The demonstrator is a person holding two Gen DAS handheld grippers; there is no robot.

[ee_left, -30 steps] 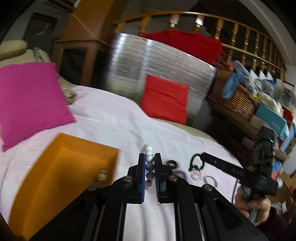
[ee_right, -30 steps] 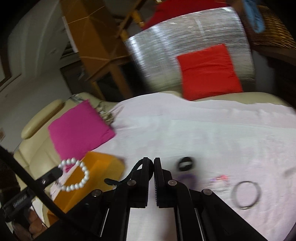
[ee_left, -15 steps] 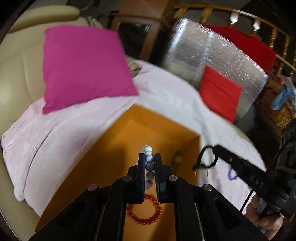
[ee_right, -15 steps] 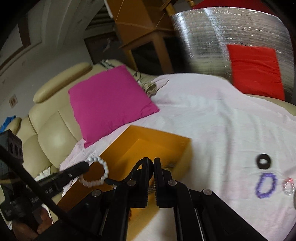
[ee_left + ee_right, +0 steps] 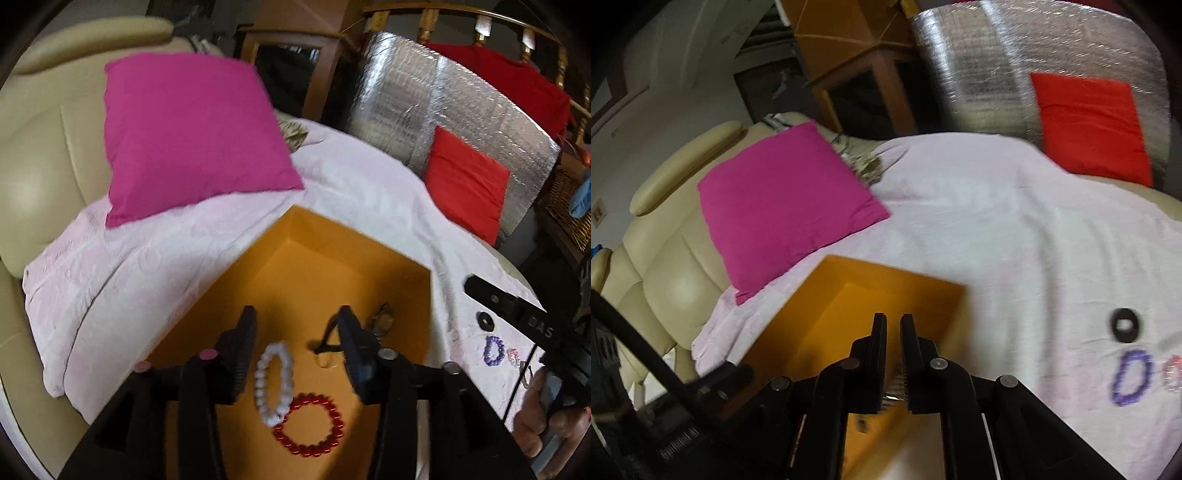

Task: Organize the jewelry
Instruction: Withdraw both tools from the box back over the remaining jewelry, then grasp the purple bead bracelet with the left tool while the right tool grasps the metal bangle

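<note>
The left gripper (image 5: 297, 334) hangs over the orange box (image 5: 354, 258) with its jaws spread wide and empty. In the box lie a white pearl bracelet (image 5: 274, 384), a red bead bracelet (image 5: 309, 425) and a few small pieces. The right gripper (image 5: 894, 326) is nearly closed; whether it grips anything is unclear. A purple bracelet (image 5: 1131, 377) and black ring (image 5: 1125, 325) remain out on the white sheet (image 5: 1015, 236).
</note>
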